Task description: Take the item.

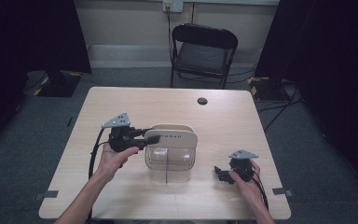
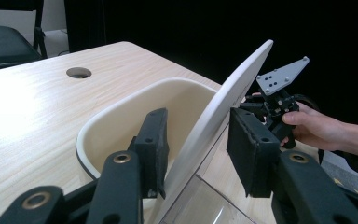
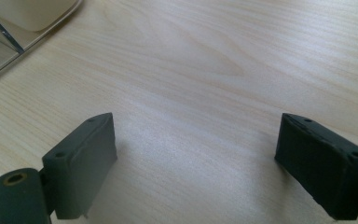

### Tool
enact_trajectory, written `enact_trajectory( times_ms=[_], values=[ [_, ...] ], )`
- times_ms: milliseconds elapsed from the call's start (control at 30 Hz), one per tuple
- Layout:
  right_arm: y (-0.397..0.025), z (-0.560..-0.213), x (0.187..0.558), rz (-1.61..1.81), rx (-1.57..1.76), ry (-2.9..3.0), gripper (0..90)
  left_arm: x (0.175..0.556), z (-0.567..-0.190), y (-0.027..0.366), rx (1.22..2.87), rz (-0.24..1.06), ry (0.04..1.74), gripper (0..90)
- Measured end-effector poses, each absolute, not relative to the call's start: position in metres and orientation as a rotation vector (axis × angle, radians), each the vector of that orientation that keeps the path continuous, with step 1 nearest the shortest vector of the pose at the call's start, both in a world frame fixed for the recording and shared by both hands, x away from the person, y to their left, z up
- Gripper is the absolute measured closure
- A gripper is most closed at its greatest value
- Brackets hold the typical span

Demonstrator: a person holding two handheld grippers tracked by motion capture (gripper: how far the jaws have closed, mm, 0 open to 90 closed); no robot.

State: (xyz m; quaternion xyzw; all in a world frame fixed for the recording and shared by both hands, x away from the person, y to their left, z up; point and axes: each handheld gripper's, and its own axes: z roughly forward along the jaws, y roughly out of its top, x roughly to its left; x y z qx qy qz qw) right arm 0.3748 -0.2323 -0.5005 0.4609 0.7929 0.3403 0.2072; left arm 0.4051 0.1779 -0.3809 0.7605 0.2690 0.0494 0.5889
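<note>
Cream lid [image 1: 169,136] upright on clear container [image 1: 170,161]

black folding chair [image 1: 204,51], grey carpet [image 1: 135,77]

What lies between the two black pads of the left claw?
In the left gripper view, the tilted cream lid of the clear plastic container stands between the pads of the left claw, not yet clamped.

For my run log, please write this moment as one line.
left gripper: open, jaws astride tilted lid | right gripper: open, over table | box: table centre
</note>
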Motion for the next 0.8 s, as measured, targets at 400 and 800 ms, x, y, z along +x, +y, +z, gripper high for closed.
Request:
enact_trajectory(
  times_ms=[400, 800],
  values=[
    [-0.2323, -0.5005, 0.3748, 0.948, 1.283, 2.208, 11.4, 0.4057, -0.3808, 0.1781, 1.774, 0.116, 0.622, 58.3],
    [-0.2323, -0.5005, 0.3748, 0.948, 1.283, 2.208, 11.4, 0.4059, -0.3809, 0.1778, 1.776, 0.119, 0.619, 58.2]
  ],
)
